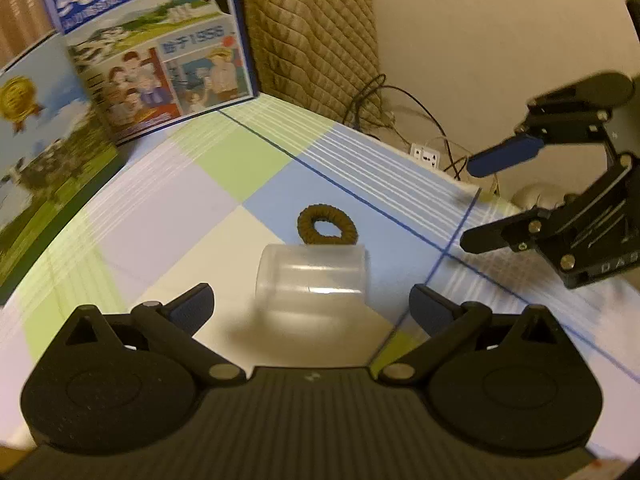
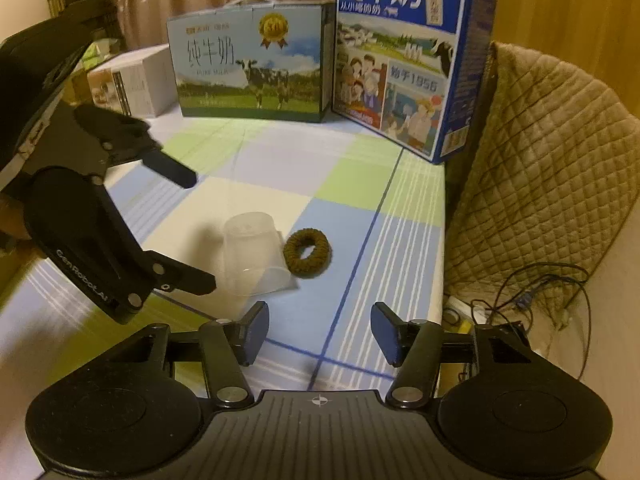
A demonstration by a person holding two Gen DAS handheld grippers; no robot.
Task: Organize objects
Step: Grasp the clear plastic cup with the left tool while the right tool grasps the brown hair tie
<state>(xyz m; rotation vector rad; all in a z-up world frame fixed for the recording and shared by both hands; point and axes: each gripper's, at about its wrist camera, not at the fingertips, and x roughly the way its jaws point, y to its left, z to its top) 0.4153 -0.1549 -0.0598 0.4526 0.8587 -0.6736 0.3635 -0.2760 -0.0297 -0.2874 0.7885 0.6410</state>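
We come in over the tabletop [image 2: 352, 184] with both claws at once, and the step in hand looks like the approach — nothing is picked up yet. The left claw [image 1: 311, 306] stands wide, its jaws either side of the clear plastic cup [image 1: 312, 280] without touching it; the cup lies tipped on its side on the checked cloth. The right claw [image 2: 320, 334] is about half open and empty, aimed at the cloth just short of the brown hair tie [image 2: 307, 253]. That tie lies flat, right against the cup's rim — touching it, as far as we can tell. So the count: one cup, one hair tie, two claws, and at the back two milk cartons, the pale one [image 2: 250, 64] and the blue one [image 2: 404, 60], standing side by side, with one white box [image 2: 140, 80] off to the left of them. Our read for the next move: the left claw needs to drop a little and close across the cup's wall — gently, the thin plastic may flex or roll — while the right reaches forward for the tie.
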